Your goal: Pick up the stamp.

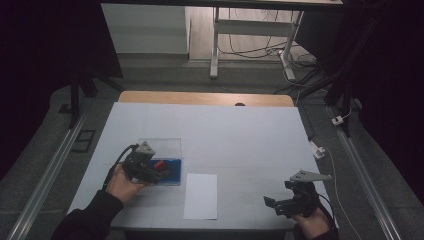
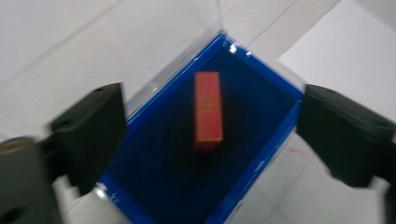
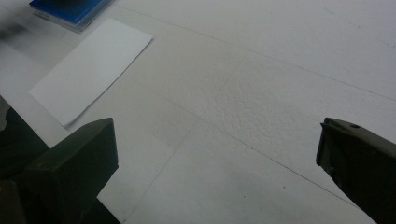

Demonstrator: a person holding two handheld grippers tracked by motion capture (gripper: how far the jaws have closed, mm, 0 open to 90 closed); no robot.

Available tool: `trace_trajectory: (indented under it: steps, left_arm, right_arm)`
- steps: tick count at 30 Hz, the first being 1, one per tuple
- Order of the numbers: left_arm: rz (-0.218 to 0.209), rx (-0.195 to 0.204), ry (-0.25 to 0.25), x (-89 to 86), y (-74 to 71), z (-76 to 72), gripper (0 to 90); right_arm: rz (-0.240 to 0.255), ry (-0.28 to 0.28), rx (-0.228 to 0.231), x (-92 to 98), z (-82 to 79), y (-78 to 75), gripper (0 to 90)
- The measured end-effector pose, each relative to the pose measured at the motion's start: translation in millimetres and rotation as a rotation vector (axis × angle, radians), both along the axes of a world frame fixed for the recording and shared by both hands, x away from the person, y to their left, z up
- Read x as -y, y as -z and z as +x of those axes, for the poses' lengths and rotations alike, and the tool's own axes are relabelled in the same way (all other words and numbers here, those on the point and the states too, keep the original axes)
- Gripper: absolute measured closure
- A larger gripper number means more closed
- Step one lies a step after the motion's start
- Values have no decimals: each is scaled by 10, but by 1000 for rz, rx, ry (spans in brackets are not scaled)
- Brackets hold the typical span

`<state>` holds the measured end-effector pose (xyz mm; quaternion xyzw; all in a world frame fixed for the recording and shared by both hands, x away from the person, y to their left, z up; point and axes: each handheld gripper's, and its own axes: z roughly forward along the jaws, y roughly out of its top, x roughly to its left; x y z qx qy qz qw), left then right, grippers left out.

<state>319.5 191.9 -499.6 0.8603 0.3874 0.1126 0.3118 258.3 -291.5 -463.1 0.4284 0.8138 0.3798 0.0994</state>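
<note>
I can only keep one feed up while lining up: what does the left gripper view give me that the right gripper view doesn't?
Left gripper view alone: the red block lying on the blue floor inside the clear box, seen between the open left gripper jaws. Right gripper view alone: the open right gripper over bare table cover, and the paper sheet whole. Both share a part of the box and the sheet.

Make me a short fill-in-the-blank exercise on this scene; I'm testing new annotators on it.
1. The red block lies inside the clear box with the ____ floor.
2. The left claw, open, is above the ____.
3. The white sheet of paper lies on the table between the box and the ____ claw.

Missing words: blue; box; right
</note>
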Motion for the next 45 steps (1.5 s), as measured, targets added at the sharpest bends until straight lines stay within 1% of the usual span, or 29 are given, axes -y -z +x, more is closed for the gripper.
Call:
trace_trajectory:
  steps: [1,2,3,4,5,6,7,11,13,15,16,17,18,20,22,27,29,32,36,39,41,45]
  left_arm:
    - [12,5,3,-4,1,0,242]
    - [20,8,8,-10,0,-2,242]
    - [19,7,13,-14,-1,-2,283]
    - [19,5,17,-15,-2,-2,379]
    - [22,3,18,-14,-1,0,379]
    - [26,1,15,-9,1,1,438]
    - [30,-2,15,-4,2,5,438]
    - [47,-5,19,12,2,13,574]
    - [55,-15,22,17,6,19,613]
    - [57,-23,26,22,14,25,672]
    - [60,-27,26,25,15,26,744]
    - [62,-27,29,27,15,27,744]
    - [68,-23,33,29,11,27,783]
    - [68,-22,39,34,7,25,794]
    - [54,-33,42,33,-5,25,797]
    - [33,-15,43,22,-80,-12,798]
    - [38,-16,39,30,-114,-33,799]
    - [41,-5,43,40,-156,-70,799]
    - [36,8,26,44,-224,-117,798]
    - [27,27,9,40,-277,-164,798]
    - [12,39,-3,25,-312,-193,798]
    - [-37,52,-4,-24,-358,-242,798]
  right_arm:
    - [-1,-1,-1,0,1,1,0]
    - [-1,-1,-1,0,1,1,0]
    - [-1,-1,-1,-2,1,1,0]
    - [-1,-1,-4,-6,1,1,0]
    - [-1,-1,-4,-6,1,1,0]
    - [-2,-2,-5,-7,1,1,0]
    - [-2,-2,-5,-7,1,1,0]
    - [-3,-2,-5,-4,0,2,0]
    - [-2,-2,-5,-3,1,2,0]
    - [-1,-3,-8,-3,3,4,0]
    - [-1,-2,-8,-6,3,5,0]
    - [-1,-2,-8,-6,3,5,0]
    - [-2,-3,-8,-6,3,5,0]
    - [-4,-4,-7,-6,3,5,0]
    - [-3,-3,-9,-7,2,5,0]
    - [-2,-4,-8,-4,3,5,0]
    - [-2,-4,-7,-4,3,5,0]
    - [0,-3,-8,-5,3,4,0]
    - [-3,-4,-7,-6,0,2,0]
    - [-2,-6,-5,-3,0,2,0]
    - [-1,-7,-6,-4,1,3,0]
    - [-1,-8,-5,-3,-1,1,0]
